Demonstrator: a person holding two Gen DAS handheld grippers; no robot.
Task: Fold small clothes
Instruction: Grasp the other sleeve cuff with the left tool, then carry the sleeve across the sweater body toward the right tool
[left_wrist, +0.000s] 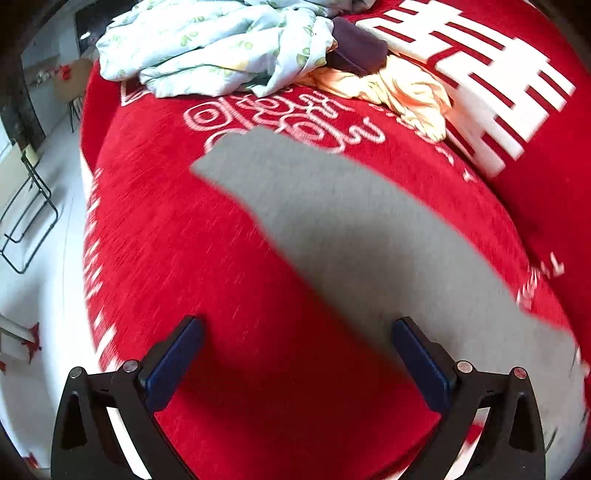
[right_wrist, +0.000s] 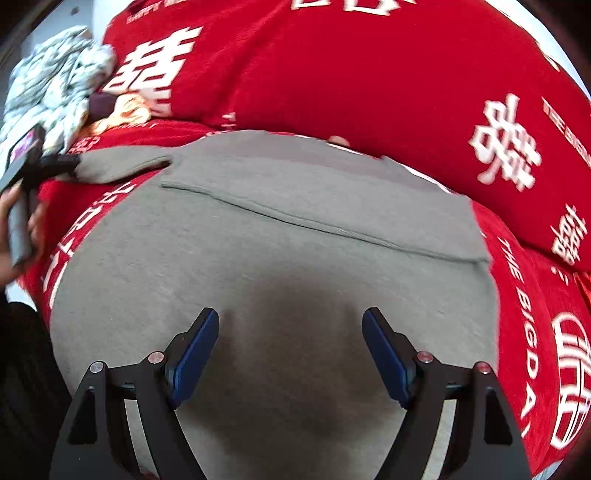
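On the red bed (right_wrist: 369, 74) | grey garment (right_wrist: 277, 240) lies flat | both grippers' fingers (right_wrist: 195, 354) spread, empty | pinch sleeve (left_wrist: 236, 155) edge squarely, fold inward.

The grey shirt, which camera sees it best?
The right wrist camera. There the grey shirt fills the middle of the picture, with one folded edge and a sleeve stretching to the left. The left wrist camera shows only a blurred, slanted part of it on the red blanket.

Left gripper (left_wrist: 297, 332) jaws wide — right gripper (right_wrist: 290, 325) likewise, both angled downward
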